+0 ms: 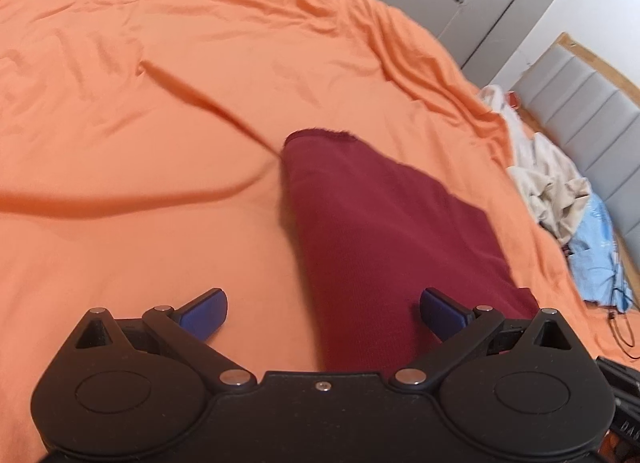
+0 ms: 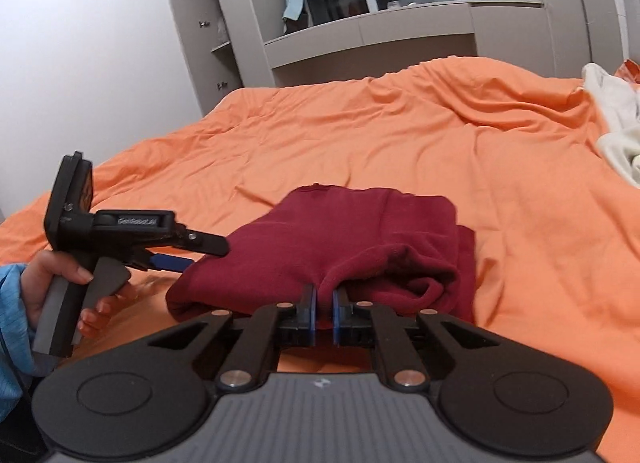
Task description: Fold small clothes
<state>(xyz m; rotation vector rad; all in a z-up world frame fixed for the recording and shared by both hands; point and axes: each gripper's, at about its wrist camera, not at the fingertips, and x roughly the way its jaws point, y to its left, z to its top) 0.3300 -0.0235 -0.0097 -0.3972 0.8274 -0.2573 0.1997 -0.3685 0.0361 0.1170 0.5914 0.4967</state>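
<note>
Right gripper [image 2: 324, 313] pinches the maroon garment [image 2: 360, 239] at lower centre; left gripper [image 1: 323, 313] gapes empty (frame bottom); best lay the fold flat on the orange bedspread [image 2: 500, 183].

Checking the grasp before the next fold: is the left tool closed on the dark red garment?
No. The left tool is wide open, its blue pads apart above the dark red garment.

The garment [image 2: 360, 239] lies on the bed [image 2: 400, 135], other clothes [image 1: 560, 191] to its right.
</note>
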